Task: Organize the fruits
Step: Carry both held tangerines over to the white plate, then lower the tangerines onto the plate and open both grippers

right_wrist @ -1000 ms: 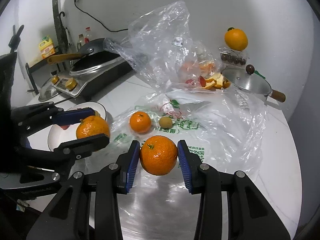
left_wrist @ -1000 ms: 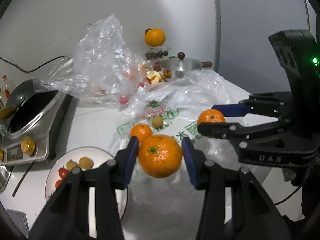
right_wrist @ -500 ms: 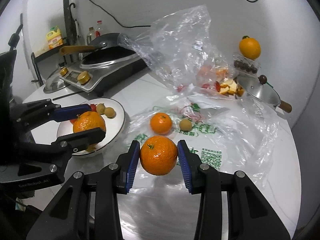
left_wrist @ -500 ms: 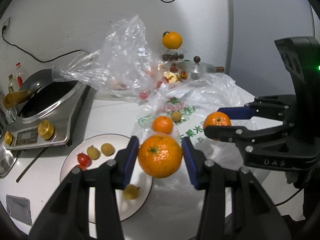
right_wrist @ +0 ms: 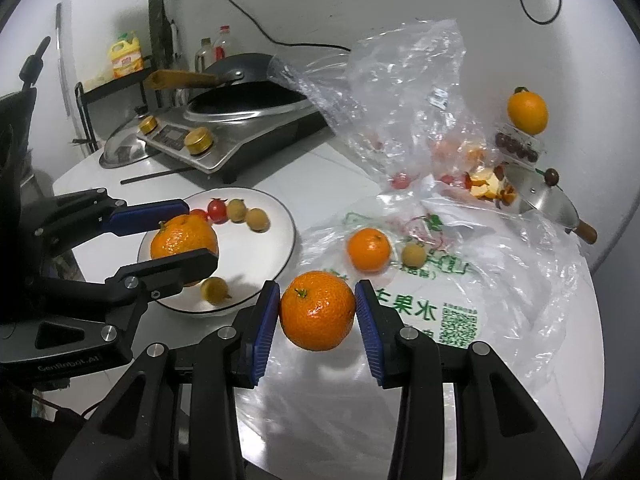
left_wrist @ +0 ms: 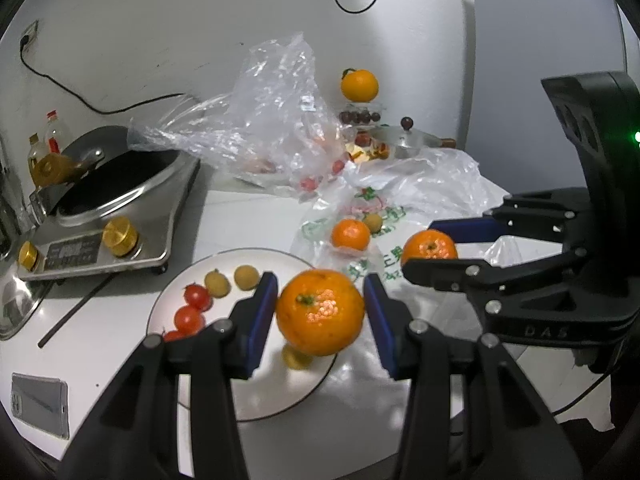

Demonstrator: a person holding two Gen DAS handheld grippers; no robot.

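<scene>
Four oranges, three cherry tomatoes and three longans on one plate.

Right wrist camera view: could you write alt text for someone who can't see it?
The right gripper holds a mandarin orange between its blue-padded jaws above a printed plastic bag. To its left, the left gripper carries another mandarin over a white plate of cherry tomatoes and longans.

Glossy white ceramic plate, crinkled clear plastic bag, brushed metal cooker, dimpled shiny orange peel.
</scene>
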